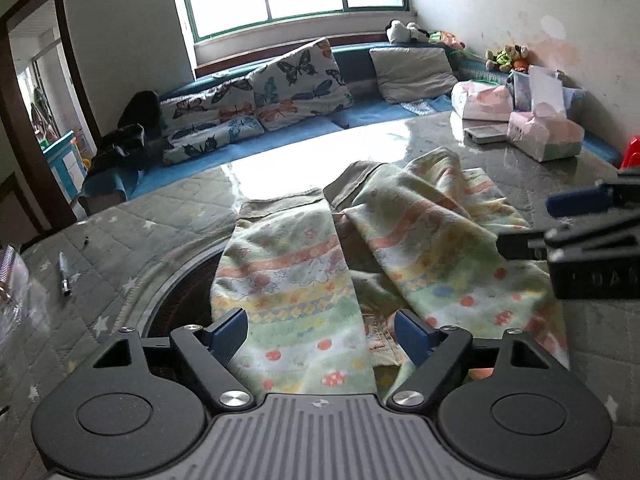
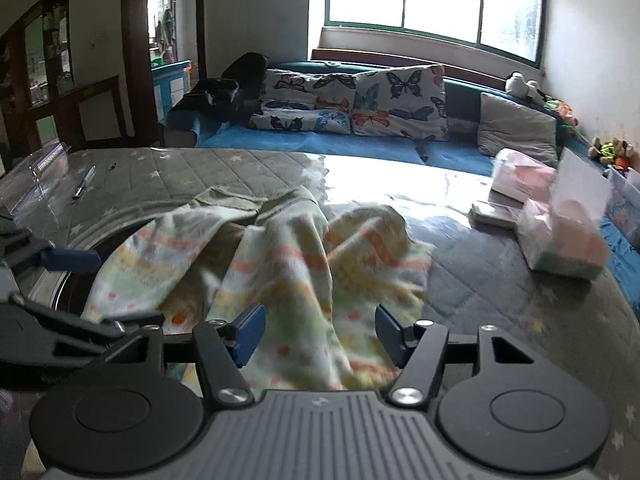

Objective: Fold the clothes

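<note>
A pair of small pastel striped trousers [image 1: 304,280] with grey cuffs lies crumpled on the grey quilted table cover [image 1: 120,240], legs pointing away. My left gripper [image 1: 320,334] is open, its blue pads either side of the left leg's near end, not closed on it. The right gripper's fingers [image 1: 576,200] show at the right edge of the left wrist view. In the right wrist view my right gripper [image 2: 320,334] is open over the near edge of the trousers [image 2: 288,264], which look blurred. The left gripper's blue finger [image 2: 72,260] shows at that view's left.
A pen [image 1: 64,276] and a clear plastic bag [image 1: 12,280] lie at the left. Tissue packs [image 1: 544,136] and a small device [image 1: 484,134] sit at the far right. A dark round opening [image 1: 188,300] shows under the cover. A blue sofa with cushions [image 1: 296,80] is behind.
</note>
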`<state>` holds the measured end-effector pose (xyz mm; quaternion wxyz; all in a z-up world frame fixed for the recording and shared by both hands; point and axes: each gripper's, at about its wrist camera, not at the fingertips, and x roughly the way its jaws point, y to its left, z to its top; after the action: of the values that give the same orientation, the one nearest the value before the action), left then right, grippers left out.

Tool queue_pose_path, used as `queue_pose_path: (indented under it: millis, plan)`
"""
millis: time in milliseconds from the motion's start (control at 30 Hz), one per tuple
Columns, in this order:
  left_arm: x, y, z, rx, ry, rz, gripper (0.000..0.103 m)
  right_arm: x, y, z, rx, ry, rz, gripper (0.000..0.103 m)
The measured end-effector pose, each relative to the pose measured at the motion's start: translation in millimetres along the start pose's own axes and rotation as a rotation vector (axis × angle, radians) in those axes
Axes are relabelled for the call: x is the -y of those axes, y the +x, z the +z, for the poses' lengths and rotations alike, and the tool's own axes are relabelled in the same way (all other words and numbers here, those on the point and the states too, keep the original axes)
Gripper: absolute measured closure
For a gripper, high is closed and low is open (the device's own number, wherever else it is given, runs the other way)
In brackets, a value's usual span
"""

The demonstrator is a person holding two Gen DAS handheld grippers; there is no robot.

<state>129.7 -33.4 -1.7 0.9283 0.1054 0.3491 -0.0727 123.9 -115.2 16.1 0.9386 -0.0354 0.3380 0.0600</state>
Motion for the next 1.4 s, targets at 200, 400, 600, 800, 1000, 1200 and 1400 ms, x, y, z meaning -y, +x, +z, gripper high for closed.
queue_pose_path:
  millis: [200,400,600,800,1000,1200,1400]
  plan:
    - [-0.8,17.4,4.9,-0.02,0.0,-0.012,0.02,-5.1,29.9,21.4,-0.008,-0.028,0.038,0.047]
    - [-5.9,32.0,15.6,-0.022,-0.001,0.013,0.021,-6.1,59.9,35.3,-0.024,-0.035,0.056,0.05]
    - [-9.7,47.3,25.1,-0.034,-0.001,0.031,0.029,0.4,76.5,38.3,-0.043,-0.018,0.084,0.058]
    - [-12.9,58.4,23.1,-0.064,-0.022,0.042,0.058,4.0,83.9,36.9,-0.055,0.0,0.124,0.081]
    - [-21.7,52.7,20.8,-0.057,-0.063,0.039,0.089,9.8,72.2,35.2,-0.032,0.023,0.143,0.097]
    - [-32.5,37.2,19.4,-0.023,-0.108,0.056,0.096,19.2,40.4,33.9,0.032,0.041,0.121,0.097]
    - [-53.2,12.1,13.3,0.016,-0.18,0.094,0.097,29.4,-0.8,28.1,0.089,0.058,0.094,0.097]
